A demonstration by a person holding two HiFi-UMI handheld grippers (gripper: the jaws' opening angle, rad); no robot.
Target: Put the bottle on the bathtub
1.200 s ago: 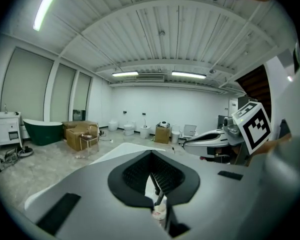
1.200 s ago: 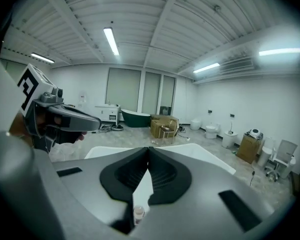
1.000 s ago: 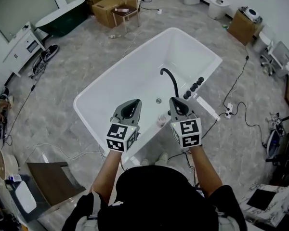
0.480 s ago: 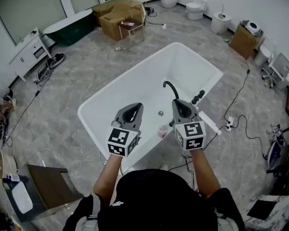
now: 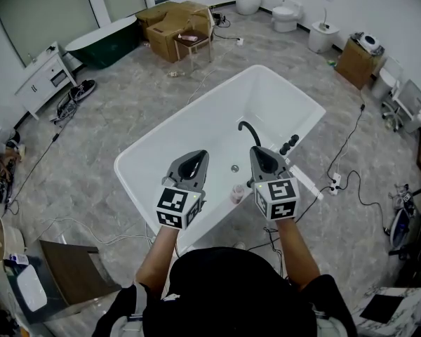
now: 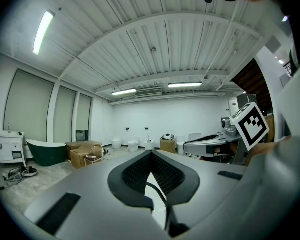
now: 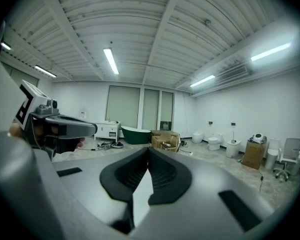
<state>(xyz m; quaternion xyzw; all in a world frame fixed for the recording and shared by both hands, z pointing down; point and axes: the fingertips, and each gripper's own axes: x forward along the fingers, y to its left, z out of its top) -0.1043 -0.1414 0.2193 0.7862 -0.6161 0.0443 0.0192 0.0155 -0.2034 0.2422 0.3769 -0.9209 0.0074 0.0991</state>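
Dark green and glossy, a spare tub [image 5: 102,39] stands far off at the left by the windows, with a white cabinet [image 5: 43,76] and some cardboard boxes [image 5: 172,20] near it. None of these has a part in the job.

The white bathtub [image 5: 196,128] fills the middle of the floor, set at a slant. The person stands at its near long edge, probably because that edge is the one within easy reach.

The left gripper [image 5: 191,161] hovers over the near rim. Its own view shows the left gripper [image 6: 150,154] with its jaws brought together at the tips and nothing between them.

Just right of it, between the two grippers, a small pale bottle [image 5: 236,192] stands upright. It seems to rest on the near rim, apart from both grippers, so the placing looks done. I judge the flat ledge was picked because it gives a steady seat beside the fittings.

The right gripper [image 5: 262,159] is held level with the left one, close beside the bottle but not on it. Its jaws, too, are closed on nothing in the right gripper [image 7: 146,151] view.

Past it, a curved black faucet [image 5: 249,130] arches over the basin, and a row of black knobs [image 5: 289,144] follows along the same rim. Further right, a black cable [image 5: 347,128] trails across the grey floor.
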